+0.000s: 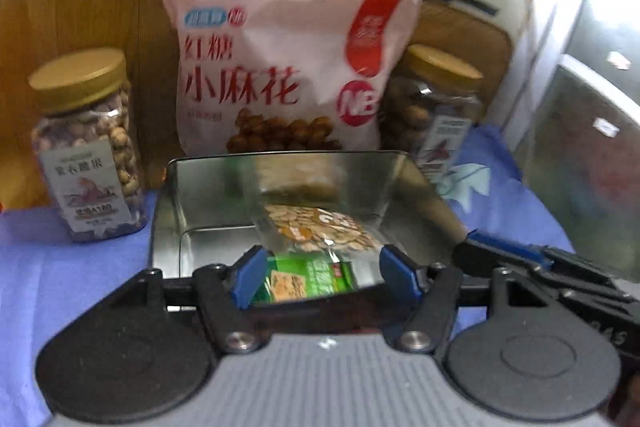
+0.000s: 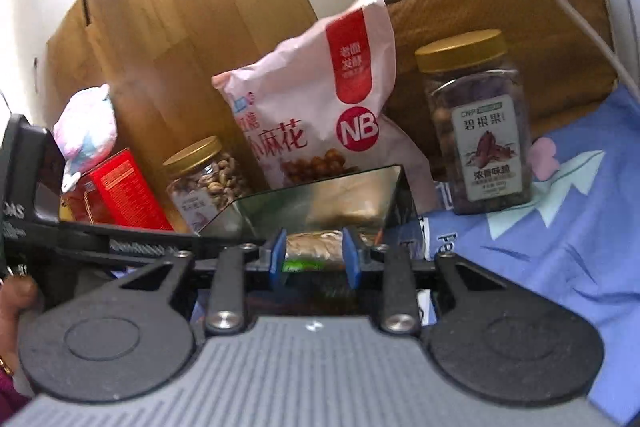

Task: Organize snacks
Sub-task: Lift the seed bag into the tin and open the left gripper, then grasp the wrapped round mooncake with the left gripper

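Note:
A shiny metal tin stands open on the blue cloth, also in the right wrist view. Inside lie a clear packet of pale nuts and a green snack packet. My left gripper is open, its blue pads either side of the green packet at the tin's near rim. My right gripper is open over the tin's near edge, the nut packet between its pads. Its fingers show at the tin's right in the left wrist view.
A pink snack bag leans behind the tin. A gold-lidded nut jar stands left, another jar right. A red box and a soft bundle lie far left. A wooden panel and brown cushion back the scene.

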`<state>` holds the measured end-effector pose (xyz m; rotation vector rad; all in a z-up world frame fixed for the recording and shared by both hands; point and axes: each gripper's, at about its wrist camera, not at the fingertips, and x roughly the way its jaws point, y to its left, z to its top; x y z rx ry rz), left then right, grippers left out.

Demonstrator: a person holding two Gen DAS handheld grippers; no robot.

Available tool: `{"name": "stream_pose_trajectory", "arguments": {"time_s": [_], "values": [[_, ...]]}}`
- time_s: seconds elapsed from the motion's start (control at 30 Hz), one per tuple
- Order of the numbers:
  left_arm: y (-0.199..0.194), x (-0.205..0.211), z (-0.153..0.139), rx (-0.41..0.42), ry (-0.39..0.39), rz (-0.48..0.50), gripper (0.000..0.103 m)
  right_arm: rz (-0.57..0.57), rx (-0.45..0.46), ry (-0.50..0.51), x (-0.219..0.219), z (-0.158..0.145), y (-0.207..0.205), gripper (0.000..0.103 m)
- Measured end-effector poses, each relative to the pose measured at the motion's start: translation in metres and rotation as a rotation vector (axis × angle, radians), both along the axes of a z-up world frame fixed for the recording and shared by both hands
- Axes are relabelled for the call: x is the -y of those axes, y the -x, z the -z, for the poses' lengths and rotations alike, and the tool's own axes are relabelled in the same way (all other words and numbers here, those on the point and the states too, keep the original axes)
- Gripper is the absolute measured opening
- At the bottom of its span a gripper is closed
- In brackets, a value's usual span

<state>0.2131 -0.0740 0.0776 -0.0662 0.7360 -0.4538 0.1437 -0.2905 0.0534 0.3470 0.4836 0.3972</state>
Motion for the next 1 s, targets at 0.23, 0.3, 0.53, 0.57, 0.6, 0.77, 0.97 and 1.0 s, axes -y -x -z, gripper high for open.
{"name": "stream_pose_trajectory", "arguments": {"time_s": [0.23,0.3,0.53,0.57,0.6,0.77,0.97,1.0], "values": [[0.088,-0.060,-0.026,0.088,0.109,-0.002,0.073,-0.055,-0.047,-0.083,-0.020,0.002,0.050,0.043],[0.114,-0.090,-0.028,0.098,0.145,-0.043,0.074,-0.089,-0.071,-0.100,-0.030,0.006,0.064,0.044],[0.162,-0.165,-0.011,0.063,0.185,-0.255,0.074,-0.236,-0.099,-0.014,-0.085,0.015,0.094,0.046],[0.161,-0.170,-0.006,0.044,0.203,-0.262,0.074,-0.256,-0.104,-0.005,-0.091,0.016,0.096,0.048],[0.161,-0.174,0.000,0.021,0.224,-0.266,0.074,-0.277,-0.112,0.003,-0.098,0.016,0.097,0.049],[0.156,-0.166,0.030,-0.064,0.256,-0.208,0.074,-0.311,-0.154,0.040,-0.113,0.020,0.100,0.055],[0.138,-0.148,0.072,-0.194,0.293,-0.148,0.077,-0.320,-0.235,0.039,-0.122,0.034,0.091,0.056],[0.141,-0.143,0.075,-0.180,0.302,-0.139,0.078,-0.328,-0.230,0.034,-0.126,0.036,0.090,0.056]]}}
